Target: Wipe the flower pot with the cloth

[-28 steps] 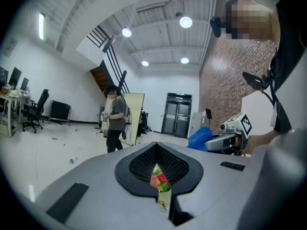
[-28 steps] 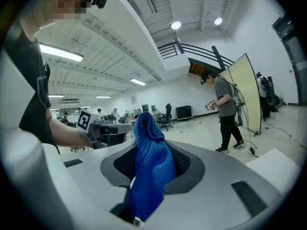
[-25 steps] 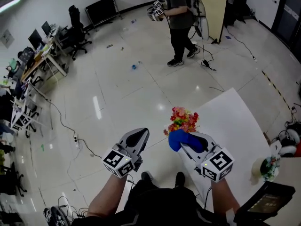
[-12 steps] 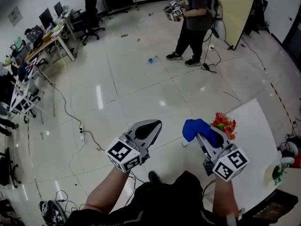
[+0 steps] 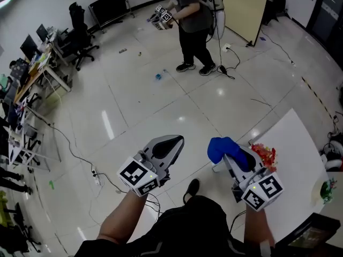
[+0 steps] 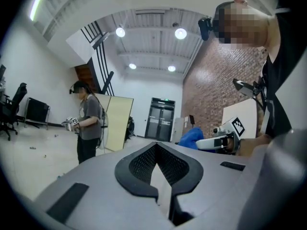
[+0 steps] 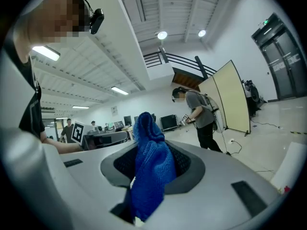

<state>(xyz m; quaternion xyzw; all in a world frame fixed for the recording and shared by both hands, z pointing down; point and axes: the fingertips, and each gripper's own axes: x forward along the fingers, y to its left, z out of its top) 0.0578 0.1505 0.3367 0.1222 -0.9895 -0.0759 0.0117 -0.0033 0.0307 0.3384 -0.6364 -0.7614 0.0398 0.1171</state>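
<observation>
Two claws hang above the floor point(image 5: 134, 100). The left claw point(image 5: 172, 142) is pinched together with nothing in it. The right claw point(image 5: 233, 156) is clamped on the blue cloth point(image 5: 221, 146) and hides most of the flower pot point(image 5: 266, 157) on the white desk point(image 5: 293, 141). Only its red flowers point(image 5: 264, 153) peek out. Another person point(image 5: 194, 20) stands far off.

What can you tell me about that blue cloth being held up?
The blue cloth looks like a knitted or coarsely woven fabric, bright blue all over. It is bunched into a rumpled lump, pinched between the fingers of the right gripper, with a rounded fold sticking out past their tips. It is held in the air above the floor, near the edge of the white table, and seems to touch nothing but the gripper.
</observation>
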